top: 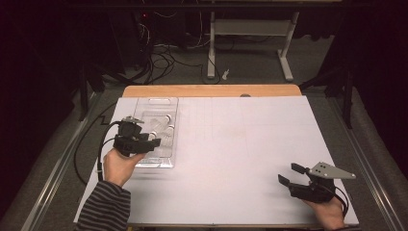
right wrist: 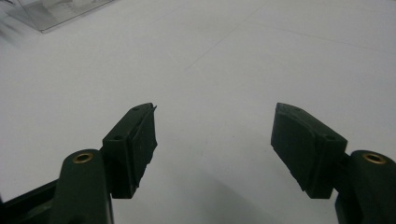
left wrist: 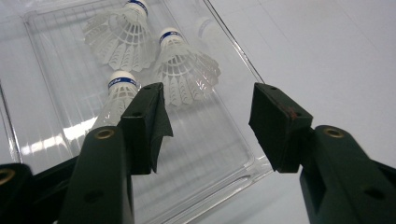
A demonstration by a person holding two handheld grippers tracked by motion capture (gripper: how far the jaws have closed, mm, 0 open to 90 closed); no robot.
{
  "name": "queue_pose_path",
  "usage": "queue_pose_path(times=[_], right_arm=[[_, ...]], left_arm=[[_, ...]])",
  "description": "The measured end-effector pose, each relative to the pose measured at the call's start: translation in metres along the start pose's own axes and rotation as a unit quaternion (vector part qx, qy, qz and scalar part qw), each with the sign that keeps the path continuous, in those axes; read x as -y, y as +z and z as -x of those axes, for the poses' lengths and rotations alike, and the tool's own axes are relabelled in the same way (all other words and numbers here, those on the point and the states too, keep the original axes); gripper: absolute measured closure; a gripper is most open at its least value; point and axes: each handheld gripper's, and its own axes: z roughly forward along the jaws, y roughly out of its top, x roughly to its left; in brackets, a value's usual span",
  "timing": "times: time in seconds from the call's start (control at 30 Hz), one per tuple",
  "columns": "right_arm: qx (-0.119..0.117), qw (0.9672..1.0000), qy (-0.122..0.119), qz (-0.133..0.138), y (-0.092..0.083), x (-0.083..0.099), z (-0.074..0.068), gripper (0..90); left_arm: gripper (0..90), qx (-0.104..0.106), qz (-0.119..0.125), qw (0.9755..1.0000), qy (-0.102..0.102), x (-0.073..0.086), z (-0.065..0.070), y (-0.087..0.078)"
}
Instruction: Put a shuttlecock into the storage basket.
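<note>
A clear plastic tray (top: 144, 162) lies at the left of the white table sheet and holds several white shuttlecocks (top: 162, 126). In the left gripper view three shuttlecocks with blue-banded corks lie in the tray (left wrist: 224, 154): one at the top (left wrist: 122, 39), one in the middle (left wrist: 184, 70), one (left wrist: 116, 98) partly behind the left jaw. My left gripper (left wrist: 208, 116) hovers over the tray's near end, open, nothing between its pads; it also shows in the high view (top: 153, 142). My right gripper (top: 288, 174) rests open low at the near right, jaws (right wrist: 215, 140) over bare sheet.
The white sheet (top: 240, 139) covers the wooden table, with its wooden far edge (top: 211, 90) showing. Past it, on the floor, stand white desk legs (top: 284, 53) and loose cables (top: 163, 57). A corner of the tray (right wrist: 56, 14) shows in the right gripper view.
</note>
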Motion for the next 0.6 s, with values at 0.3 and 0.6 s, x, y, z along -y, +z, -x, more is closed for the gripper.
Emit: queue_pose_path(times=[0.3, 0.6], right_arm=[[0.001, 1.0000, 0.000, 0.000, 0.0000, -0.0001, -0.0002, 31.5], [0.000, 1.0000, -0.001, 0.000, -0.0001, -0.0001, -0.0001, 31.5]], left_arm=[[45.2, 0.002, 0.004, 1.0000, 0.004, 0.0030, 0.0032, -0.0025], [43.8, 0.002, 0.010, 0.9999, 0.009, 0.0058, 0.0072, -0.0044]])
